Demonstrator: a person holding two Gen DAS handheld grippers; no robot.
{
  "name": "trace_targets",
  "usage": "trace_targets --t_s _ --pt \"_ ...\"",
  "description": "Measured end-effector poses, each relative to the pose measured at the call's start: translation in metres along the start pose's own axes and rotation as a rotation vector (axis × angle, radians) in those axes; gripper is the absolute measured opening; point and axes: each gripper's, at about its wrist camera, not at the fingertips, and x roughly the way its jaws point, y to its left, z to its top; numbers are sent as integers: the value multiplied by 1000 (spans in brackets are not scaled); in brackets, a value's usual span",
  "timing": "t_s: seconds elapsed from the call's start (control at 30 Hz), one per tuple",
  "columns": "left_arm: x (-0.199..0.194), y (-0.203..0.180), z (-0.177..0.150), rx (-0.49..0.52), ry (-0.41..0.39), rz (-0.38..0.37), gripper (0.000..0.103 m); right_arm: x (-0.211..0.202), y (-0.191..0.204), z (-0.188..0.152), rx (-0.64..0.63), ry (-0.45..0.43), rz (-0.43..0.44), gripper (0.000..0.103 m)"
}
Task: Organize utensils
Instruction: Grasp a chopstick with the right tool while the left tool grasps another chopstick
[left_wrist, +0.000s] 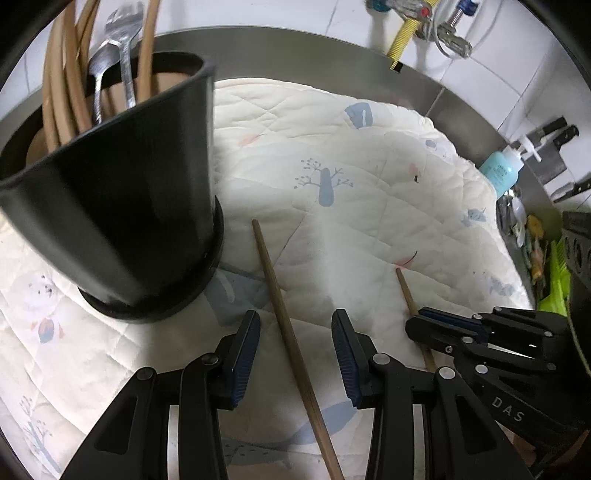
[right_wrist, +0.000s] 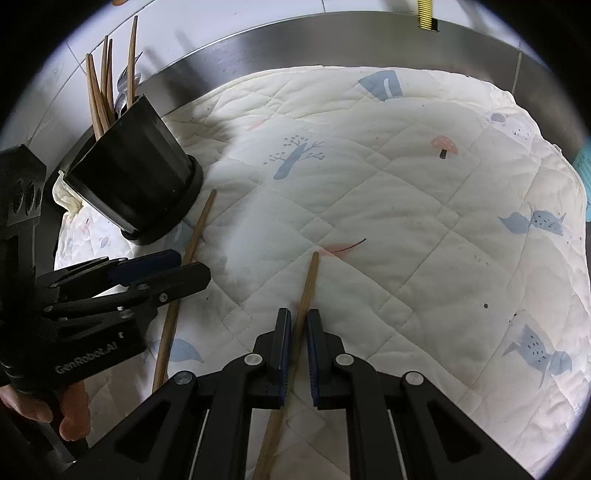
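We see two wooden chopsticks lying on a quilted cloth (right_wrist: 406, 192) that covers a steel surface (right_wrist: 332, 40). The left gripper (left_wrist: 295, 347) stands partly open, its blue pads (left_wrist: 245, 354) on either side of the left chopstick (left_wrist: 284, 314) without touching it. The right gripper (right_wrist: 298, 350) is closed narrowly on the right chopstick (right_wrist: 308, 280), which passes between its pads. Just beside the left chopstick's far end stands a black holder (left_wrist: 122, 206), upright on the cloth, containing more chopsticks (left_wrist: 70, 81) and metal spoons (left_wrist: 122, 40). A blue bottle (left_wrist: 504, 170) stands at the far right edge.
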Motion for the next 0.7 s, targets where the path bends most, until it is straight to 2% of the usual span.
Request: trace_targets --t_s 0.33,0.37,0.7 --pt "4 -3 2 57 -3 93 13 -7 0 -6 0 -13 -5 11" --pt "4 -1 3 53 -5 87 11 -8 0 -6 2 -14 -4 11" --pt "-12 13 -8 -29 -72 -42 7 -19 -2 -12 20 -41 18 10"
